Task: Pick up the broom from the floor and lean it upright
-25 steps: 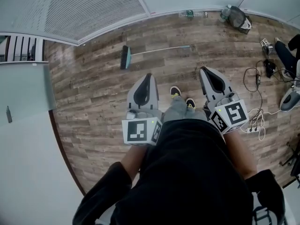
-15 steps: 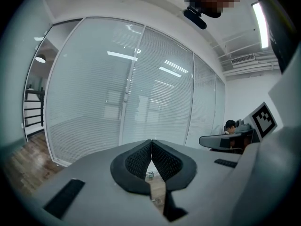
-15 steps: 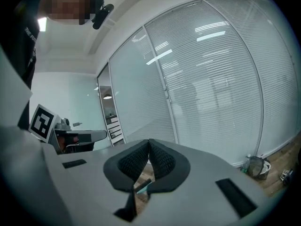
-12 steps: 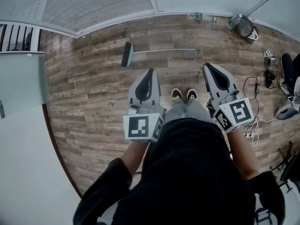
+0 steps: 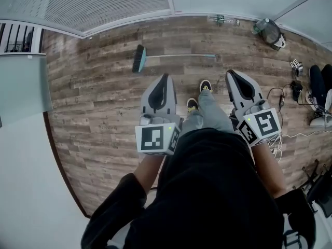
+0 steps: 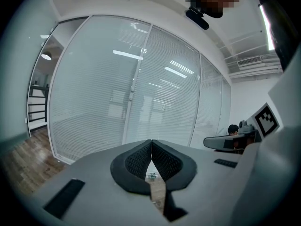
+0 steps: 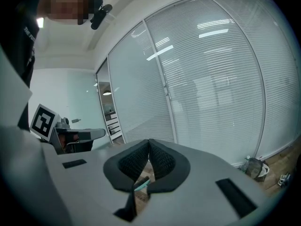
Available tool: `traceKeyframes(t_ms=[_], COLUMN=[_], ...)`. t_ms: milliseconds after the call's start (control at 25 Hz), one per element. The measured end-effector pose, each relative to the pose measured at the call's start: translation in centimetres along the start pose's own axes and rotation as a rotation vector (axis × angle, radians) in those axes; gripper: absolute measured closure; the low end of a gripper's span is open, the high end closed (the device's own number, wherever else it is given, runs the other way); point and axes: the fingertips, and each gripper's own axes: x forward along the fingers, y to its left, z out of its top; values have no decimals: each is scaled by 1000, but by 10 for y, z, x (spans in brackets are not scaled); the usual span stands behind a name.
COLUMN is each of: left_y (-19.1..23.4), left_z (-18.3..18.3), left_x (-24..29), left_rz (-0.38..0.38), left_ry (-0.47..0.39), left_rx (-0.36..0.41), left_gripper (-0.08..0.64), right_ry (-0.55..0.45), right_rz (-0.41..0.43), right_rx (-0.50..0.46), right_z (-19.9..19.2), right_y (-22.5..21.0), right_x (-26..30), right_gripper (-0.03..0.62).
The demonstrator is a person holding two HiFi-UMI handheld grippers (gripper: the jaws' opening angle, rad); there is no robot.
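The broom (image 5: pixel 174 55) lies flat on the wooden floor near the glass wall, its teal head (image 5: pixel 138 58) at the left and its thin pale handle running right to a teal tip (image 5: pixel 212 55). My left gripper (image 5: pixel 166 77) and right gripper (image 5: pixel 229 73) are held level at waist height, well short of the broom, both shut with nothing between the jaws. In the right gripper view a teal sliver of the broom (image 7: pixel 141 184) shows through the gap under the shut jaws (image 7: pixel 149 141). The left gripper view shows its jaws (image 6: pixel 151 141) meeting at the tips.
A glass wall with blinds (image 5: pixel 104 4) runs along the far side. A plastic bottle (image 5: pixel 222 20) and a bag (image 5: pixel 270 31) lie by the wall. Cables and a power strip (image 5: pixel 282 134) clutter the floor at right. My feet (image 5: pixel 199 93) are mid-step between the grippers.
I have stepped forward toward the broom; it sits slightly nearer and more central. One foot has swung ahead. Both grippers stay shut and level.
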Motion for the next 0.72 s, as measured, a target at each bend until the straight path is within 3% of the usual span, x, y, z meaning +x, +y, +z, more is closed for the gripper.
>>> traceKeyframes(t_ms=[360,720], left_y=[-21,-50], left_z=[15,33], left_x=[47,104], left_rz=[34,46], left_ry=[12,49], left_rx=[24,183], left_gripper=[537,538], right_ry=[-22,-39], right_rz=[56,62], right_rx=[25,53], right_z=[13,14], right_y=[-47,-124], right_x=[24,30], right_gripper=[575,575])
